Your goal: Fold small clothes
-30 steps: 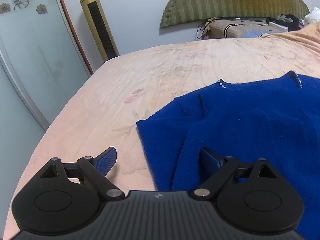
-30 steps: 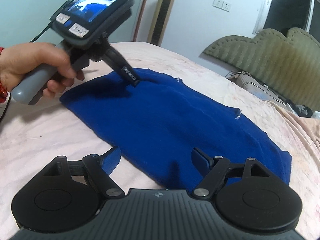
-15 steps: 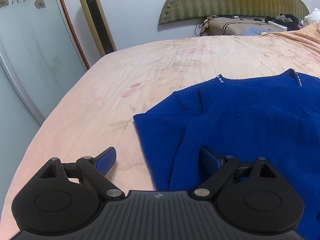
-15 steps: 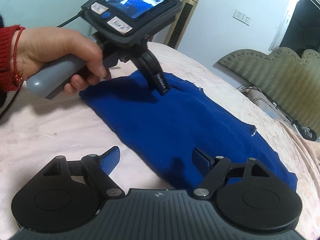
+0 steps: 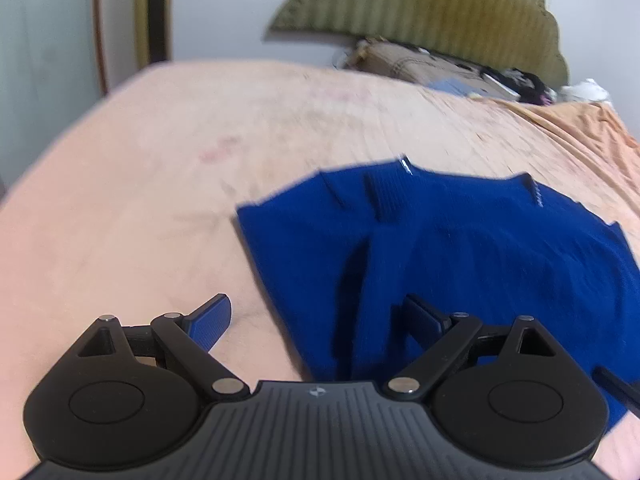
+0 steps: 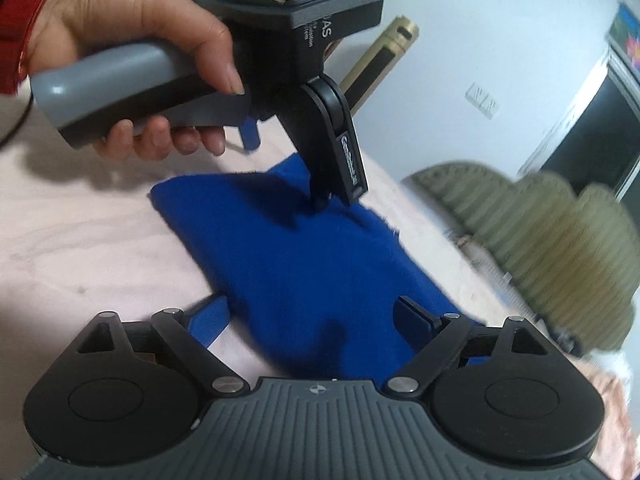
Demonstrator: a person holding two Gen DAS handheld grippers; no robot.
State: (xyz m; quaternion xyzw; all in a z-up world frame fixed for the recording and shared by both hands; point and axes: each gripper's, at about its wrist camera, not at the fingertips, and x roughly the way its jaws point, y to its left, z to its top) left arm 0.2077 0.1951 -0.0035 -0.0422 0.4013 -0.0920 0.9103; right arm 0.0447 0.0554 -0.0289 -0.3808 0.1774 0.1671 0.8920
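Note:
A small blue knit sweater [image 5: 460, 256] lies flat on the pink bedsheet [image 5: 132, 200], one sleeve folded over its body. My left gripper [image 5: 320, 320] is open above the sweater's near left edge, holding nothing. In the right wrist view the sweater [image 6: 288, 264] runs from centre toward the right. My right gripper [image 6: 312, 320] is open and empty over its near edge. The left gripper shows in the right wrist view [image 6: 288, 152], held by a hand, with its fingers just above the sweater's far end.
A green padded headboard [image 5: 420, 12] with pillows and clutter stands at the bed's far end. An orange blanket [image 5: 580, 132] lies at the right. A gold tower fan [image 5: 154, 12] and a glass door stand at the far left.
Both grippers have moved and turned; both views are blurred now. The left gripper has come nearer the right one and hovers over the sweater's far end. Both stay open.

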